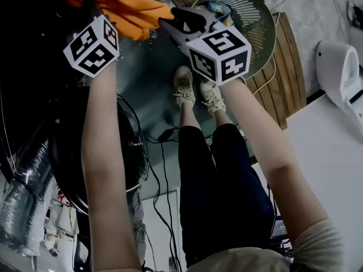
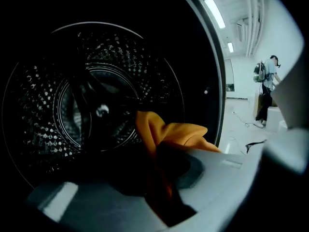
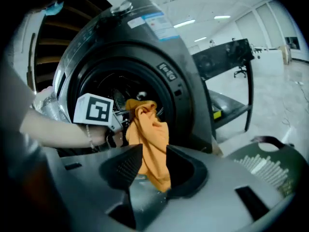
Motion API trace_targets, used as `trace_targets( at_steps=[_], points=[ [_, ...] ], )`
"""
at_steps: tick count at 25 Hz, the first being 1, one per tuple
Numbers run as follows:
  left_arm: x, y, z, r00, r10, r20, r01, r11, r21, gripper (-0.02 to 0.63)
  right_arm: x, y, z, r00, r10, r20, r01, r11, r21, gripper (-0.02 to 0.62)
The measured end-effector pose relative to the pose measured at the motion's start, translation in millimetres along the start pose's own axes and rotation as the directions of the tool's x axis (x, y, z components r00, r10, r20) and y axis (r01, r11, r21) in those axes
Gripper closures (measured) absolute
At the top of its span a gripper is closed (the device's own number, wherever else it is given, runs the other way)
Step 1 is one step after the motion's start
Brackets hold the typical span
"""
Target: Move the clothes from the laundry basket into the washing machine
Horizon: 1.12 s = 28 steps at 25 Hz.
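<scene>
An orange cloth hangs at the mouth of the dark washing machine. In the left gripper view my left gripper is shut on that orange cloth and points into the perforated drum. In the right gripper view the left gripper shows at the drum opening. My right gripper sits just outside the opening. Its pads stand apart, and the cloth's lower end hangs between them. The round green laundry basket stands to the right.
The machine's round door hangs open at the left. Black cables run over the floor by my feet. A wooden panel and a white unit are at the right. A person stands far off.
</scene>
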<state>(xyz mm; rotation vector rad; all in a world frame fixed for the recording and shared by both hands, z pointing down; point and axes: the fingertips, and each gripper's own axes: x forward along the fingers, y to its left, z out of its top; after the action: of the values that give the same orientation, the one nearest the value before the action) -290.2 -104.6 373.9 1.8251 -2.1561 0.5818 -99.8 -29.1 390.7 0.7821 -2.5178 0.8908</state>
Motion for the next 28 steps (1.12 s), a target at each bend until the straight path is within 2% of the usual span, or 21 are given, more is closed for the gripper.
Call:
trace_targets(
  at_steps=[4, 6, 7, 8, 9, 10, 12, 13, 14, 16, 18, 20, 22, 24, 27, 28],
  points=[
    [27, 22, 14, 0.998, 0.068, -0.009, -0.068, 0.997, 0.023, 0.516, -56, -23, -36, 0.997, -0.082, -0.002, 0.082, 0.989, 0.121, 0.442],
    [35, 32, 15, 0.994, 0.107, -0.017, -0.107, 0.994, -0.003, 0.511, -76, -19, -52, 0.997, -0.082, -0.013, 0.083, 0.985, 0.154, 0.442],
    [39, 31, 11, 0.993, 0.111, -0.038, -0.112, 0.993, -0.027, 0.487, -85, -16, -59, 0.997, -0.08, -0.023, 0.083, 0.983, 0.164, 0.442],
    [43, 29, 5, 0.992, 0.106, -0.067, -0.11, 0.992, -0.061, 0.461, -93, -12, -66, 0.996, -0.079, -0.036, 0.084, 0.981, 0.174, 0.442],
    [43, 29, -1, 0.99, 0.106, -0.09, -0.116, 0.987, -0.11, 0.387, -100, -7, -74, 0.996, -0.076, -0.051, 0.084, 0.978, 0.19, 0.442],
    [37, 34, -4, 0.987, 0.129, -0.095, -0.145, 0.974, -0.176, 0.348, -107, -1, -82, 0.995, -0.07, -0.067, 0.083, 0.974, 0.209, 0.445],
    [10, 52, 2, 0.974, 0.221, -0.05, -0.225, 0.92, -0.32, 0.348, -124, 13, -95, 0.995, -0.054, -0.082, 0.072, 0.967, 0.244, 0.457],
    [-5, 55, 8, 0.97, 0.241, -0.013, -0.229, 0.9, -0.37, 0.348, -132, 20, -99, 0.995, -0.048, -0.082, 0.068, 0.964, 0.255, 0.459],
    [-18, 50, 11, 0.974, 0.227, 0.019, -0.202, 0.899, -0.388, 0.341, -140, 26, -103, 0.996, -0.046, -0.082, 0.066, 0.961, 0.268, 0.459],
    [-37, 20, 1, 0.992, 0.127, 0.023, -0.112, 0.936, -0.334, 0.31, -151, 37, -112, 0.996, -0.042, -0.084, 0.066, 0.949, 0.307, 0.459],
    [-54, -17, -35, 0.997, 0.022, -0.069, -0.041, 0.961, -0.275, 0.307, -157, 46, -121, 0.995, -0.025, -0.097, 0.058, 0.935, 0.349, 0.461],
    [-60, -47, -81, 0.979, -0.056, -0.198, -0.004, 0.957, -0.29, 0.292, -163, 50, -128, 0.994, -0.012, -0.106, 0.051, 0.926, 0.375, 0.469],
    [-53, -67, -116, 0.948, -0.105, -0.299, 0.005, 0.949, -0.316, 0.254, -168, 50, -132, 0.993, -0.025, -0.113, 0.066, 0.923, 0.378, 0.472],
    [-37, -75, -133, 0.929, -0.109, -0.354, -0.004, 0.953, -0.302, 0.252, -172, 48, -137, 0.99, -0.047, -0.13, 0.094, 0.917, 0.387, 0.476],
    [-14, -73, -132, 0.925, -0.06, -0.375, -0.028, 0.974, -0.225, 0.259, -171, 45, -141, 0.987, -0.058, -0.152, 0.116, 0.908, 0.403, 0.502],
    [-8, -69, -127, 0.928, -0.039, -0.37, -0.04, 0.978, -0.202, 0.34, -170, 43, -141, 0.986, -0.062, -0.153, 0.12, 0.909, 0.399, 0.513]
  ],
)
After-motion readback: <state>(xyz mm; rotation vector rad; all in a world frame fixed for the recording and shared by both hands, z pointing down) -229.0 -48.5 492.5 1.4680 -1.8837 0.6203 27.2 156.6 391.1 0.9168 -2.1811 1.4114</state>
